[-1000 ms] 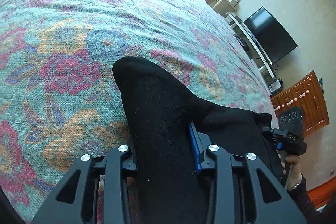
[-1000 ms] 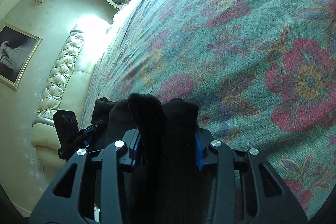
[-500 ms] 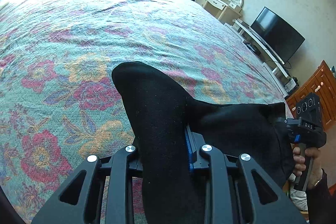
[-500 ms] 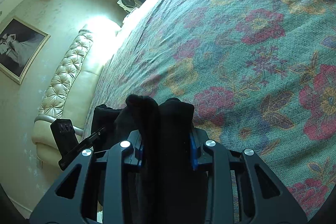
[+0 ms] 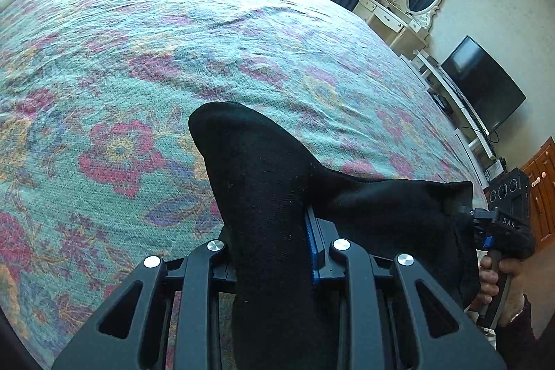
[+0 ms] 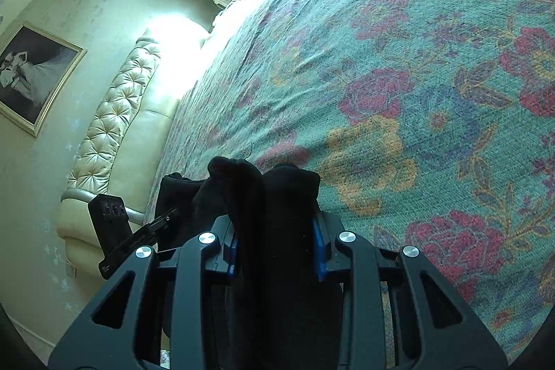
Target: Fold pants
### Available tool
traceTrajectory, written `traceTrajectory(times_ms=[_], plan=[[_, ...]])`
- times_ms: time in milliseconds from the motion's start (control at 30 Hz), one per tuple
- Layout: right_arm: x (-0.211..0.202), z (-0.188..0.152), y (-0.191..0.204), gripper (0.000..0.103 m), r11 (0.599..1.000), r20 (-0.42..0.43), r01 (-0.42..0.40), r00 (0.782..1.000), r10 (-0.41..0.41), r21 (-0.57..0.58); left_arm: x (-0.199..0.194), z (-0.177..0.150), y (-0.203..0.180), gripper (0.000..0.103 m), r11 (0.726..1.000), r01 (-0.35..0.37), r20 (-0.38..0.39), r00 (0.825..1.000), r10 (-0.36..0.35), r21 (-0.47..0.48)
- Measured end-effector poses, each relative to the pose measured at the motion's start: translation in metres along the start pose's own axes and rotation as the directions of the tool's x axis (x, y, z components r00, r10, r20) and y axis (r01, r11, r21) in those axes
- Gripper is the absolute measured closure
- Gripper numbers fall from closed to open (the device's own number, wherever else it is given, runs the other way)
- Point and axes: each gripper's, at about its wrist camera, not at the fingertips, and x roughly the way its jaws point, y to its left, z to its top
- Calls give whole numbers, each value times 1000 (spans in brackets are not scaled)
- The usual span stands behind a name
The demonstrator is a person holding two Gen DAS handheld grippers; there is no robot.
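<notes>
Pants (image 5: pixel 270 196), black, hang pinched between both jaws of left hand-held gripper (image 5: pixel 274 252) and right hand-held gripper (image 6: pixel 274 248).

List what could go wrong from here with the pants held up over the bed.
The black pants bunch thickly in the left gripper and the right gripper, so layers may slip out unevenly. The fabric between them sags, so the fold may land creased on the bedspread.

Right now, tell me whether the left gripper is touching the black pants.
Touching. The left wrist view shows the black pants bunched between the fingers of the left gripper, the blue pad pressed against the cloth.
</notes>
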Motion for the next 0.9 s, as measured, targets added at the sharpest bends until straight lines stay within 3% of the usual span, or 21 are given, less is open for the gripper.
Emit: traceTrajectory(times_ms=[267,467,600,633,700,800,900], plan=[[31,28,-6,73,999,-16,-4,1000,4,35,14,36,24,77,999,-1,5,1000,1,-47],[40,27,-31,69,994,-27,-22,999,25,111,35,38,40,71,996,12,-44,999,-16,-85],[26,18,-41,48,984,-17,-62,998,66,164,36,31,56,50,986,62,-55,996,-71,-154],[17,15,-42,38,982,-2,-71,997,73,177,32,29,59,47,981,83,-50,994,-93,-173],[-4,5,-48,30,978,27,-77,997,73,194,21,20,63,47,977,105,-44,992,-115,-183],[-32,-21,-56,28,979,30,-33,999,28,201,-3,-3,64,45,977,143,-35,988,-150,-157],[-51,-48,-59,28,978,33,-32,999,26,207,-29,-35,72,35,965,174,-8,984,-179,-196]])
